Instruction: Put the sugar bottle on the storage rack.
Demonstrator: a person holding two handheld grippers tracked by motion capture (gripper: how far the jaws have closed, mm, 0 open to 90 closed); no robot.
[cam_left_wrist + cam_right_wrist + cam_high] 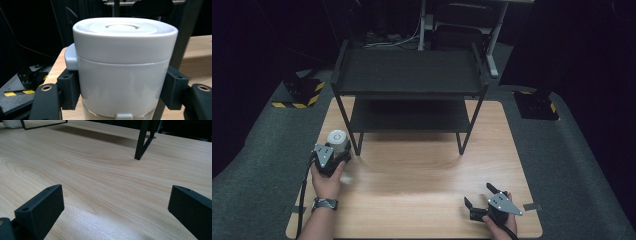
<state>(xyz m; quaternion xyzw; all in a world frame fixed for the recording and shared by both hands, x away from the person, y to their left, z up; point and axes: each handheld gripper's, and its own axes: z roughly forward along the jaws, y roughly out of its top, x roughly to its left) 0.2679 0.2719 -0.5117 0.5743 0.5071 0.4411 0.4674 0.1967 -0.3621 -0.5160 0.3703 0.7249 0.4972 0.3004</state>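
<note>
I see the left gripper [333, 157], left of frame, jaws clamped on the white lidded canister [123, 67]. Right gripper [484, 200], lower right, rests low over the counter [422, 175], jaws spread wide.

A black two-tier shelf [409, 95] stands across the far half of the table [427, 175], its legs planted near the far left and far right edges. Between those legs the way under the lower tier is low but open. The near half of the table, from the shelf's front legs to the near edge, lies bare and passable. A white canister [337, 138] stands just beside the shelf's front left leg, near the left edge, narrowing that corner. In the right gripper view, one shelf leg [142, 141] rises ahead over bare wood.
</note>
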